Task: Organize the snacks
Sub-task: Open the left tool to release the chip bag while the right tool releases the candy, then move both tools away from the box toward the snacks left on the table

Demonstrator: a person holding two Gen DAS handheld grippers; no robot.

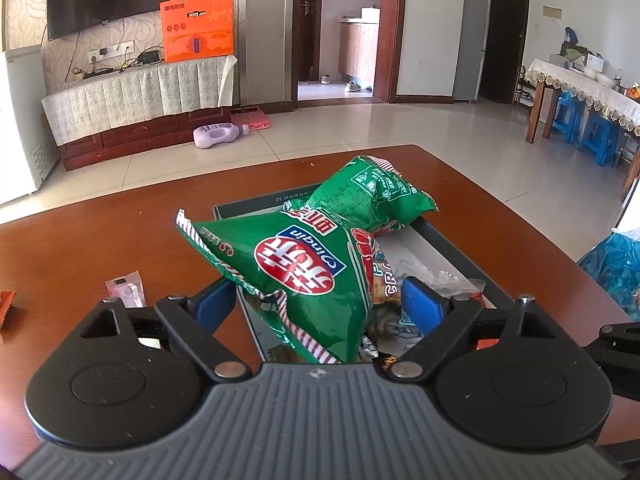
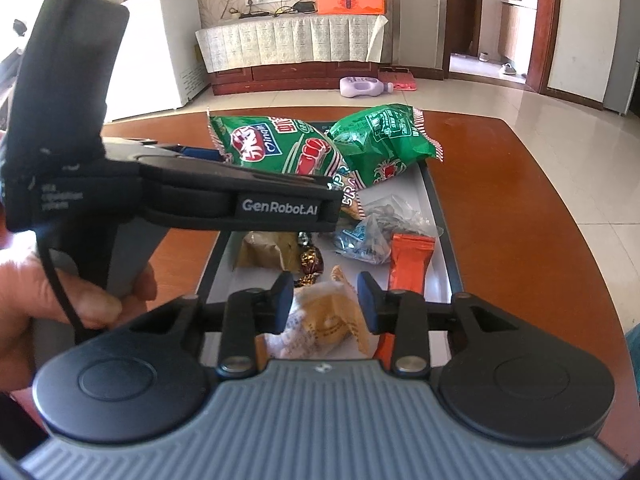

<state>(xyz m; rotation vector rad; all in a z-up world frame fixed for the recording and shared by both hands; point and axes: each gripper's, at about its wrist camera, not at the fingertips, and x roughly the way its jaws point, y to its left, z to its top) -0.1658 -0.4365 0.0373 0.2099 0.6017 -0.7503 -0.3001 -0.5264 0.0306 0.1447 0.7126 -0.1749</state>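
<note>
- Left gripper: jaws wide, a green bag between the blue pads with a gap each side, its lower end down in the tray
- Right gripper: jaws narrow but parted, a yellow-and-white packet between the pads, neither pad clearly pressing it
- Tray on a brown table; a second green bag leans on the rim at 12 o'clock
- In the tray: orange sachet, blue-and-clear wrappers, tan pack, foil sweets
- Left gripper's body crosses the right view from 9 o'clock, hiding part of the tray; a hand holds its grip
- Readable: "Qinqin" on the near bag, "GenRobot.AI" on the left gripper
- Only the left view shows a pink sachet and an orange wrapper on the table at 9 o'clock, a blue bag at 3 o'clock
- Beyond: purple bottle on the floor, orange box
</note>
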